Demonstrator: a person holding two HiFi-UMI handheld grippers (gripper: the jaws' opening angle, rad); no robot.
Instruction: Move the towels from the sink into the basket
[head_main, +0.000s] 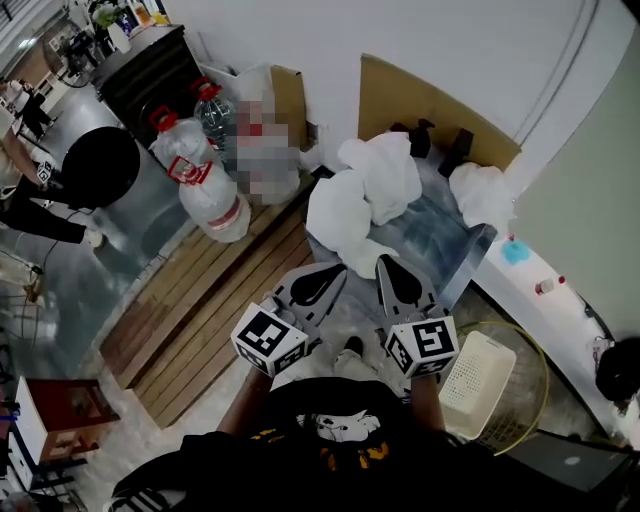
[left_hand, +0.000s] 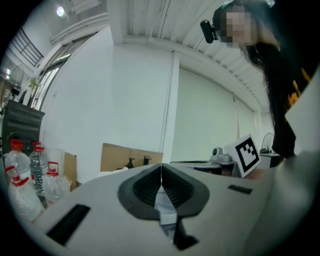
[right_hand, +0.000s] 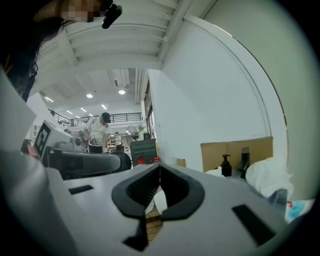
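Several white towels lie heaped in the metal sink (head_main: 449, 243): one at its near left corner (head_main: 340, 212), one behind it (head_main: 387, 172), one at the far right (head_main: 482, 195). My left gripper (head_main: 333, 270) and right gripper (head_main: 384, 262) are side by side just short of the sink's near edge, pointing at the towels. Both are shut with nothing in them. The jaws meet in a thin line in the left gripper view (left_hand: 161, 167) and in the right gripper view (right_hand: 159, 167), where a towel (right_hand: 268, 177) shows at the right. The white slatted basket (head_main: 478, 384) stands on the floor at my lower right.
Large water bottles (head_main: 205, 180) stand left of the sink on a wooden slatted floor (head_main: 210, 305). Cardboard (head_main: 425, 105) and two black dispensers (head_main: 418, 135) back the sink. A white counter (head_main: 545, 300) runs along the right. A person (right_hand: 97, 132) works far off.
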